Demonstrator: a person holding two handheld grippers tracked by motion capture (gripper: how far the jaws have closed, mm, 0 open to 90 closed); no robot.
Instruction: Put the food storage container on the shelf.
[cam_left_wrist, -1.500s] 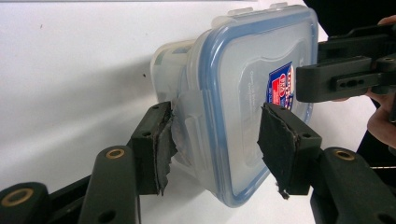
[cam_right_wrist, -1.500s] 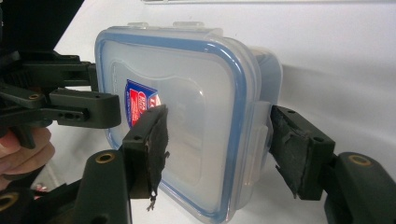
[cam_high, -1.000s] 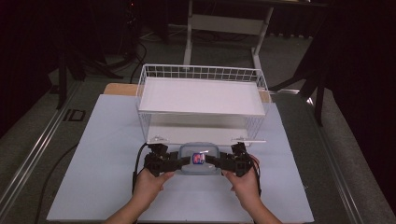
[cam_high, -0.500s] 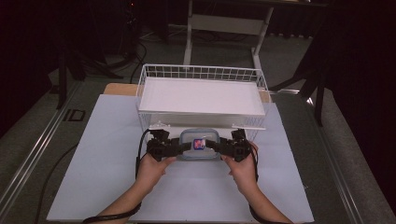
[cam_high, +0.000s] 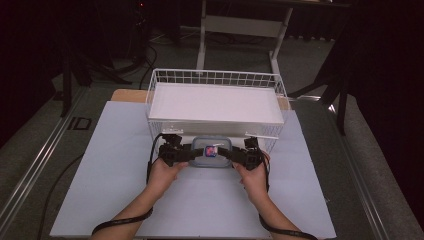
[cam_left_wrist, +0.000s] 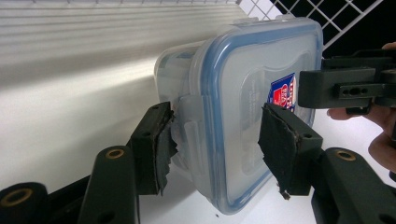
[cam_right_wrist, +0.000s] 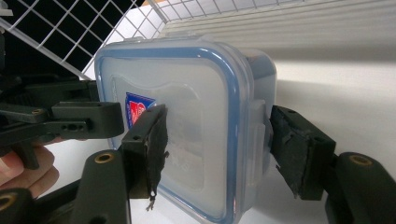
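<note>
Clearly the box (cam_high: 212, 152) is stiff, smooth plastic and looks light and empty to me, so it could slip; I take it at its two end latches, my left gripper (cam_left_wrist: 215, 140) pinching one end across lid and base, my right gripper (cam_right_wrist: 219, 149) pinching the other. Since a second ago I have carried it forward, and it now sits right at the basket's (cam_high: 216, 79) near wall.

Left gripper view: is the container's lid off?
No, the blue-rimmed lid sits on the container, with the left claw clamped across its edge.
</note>
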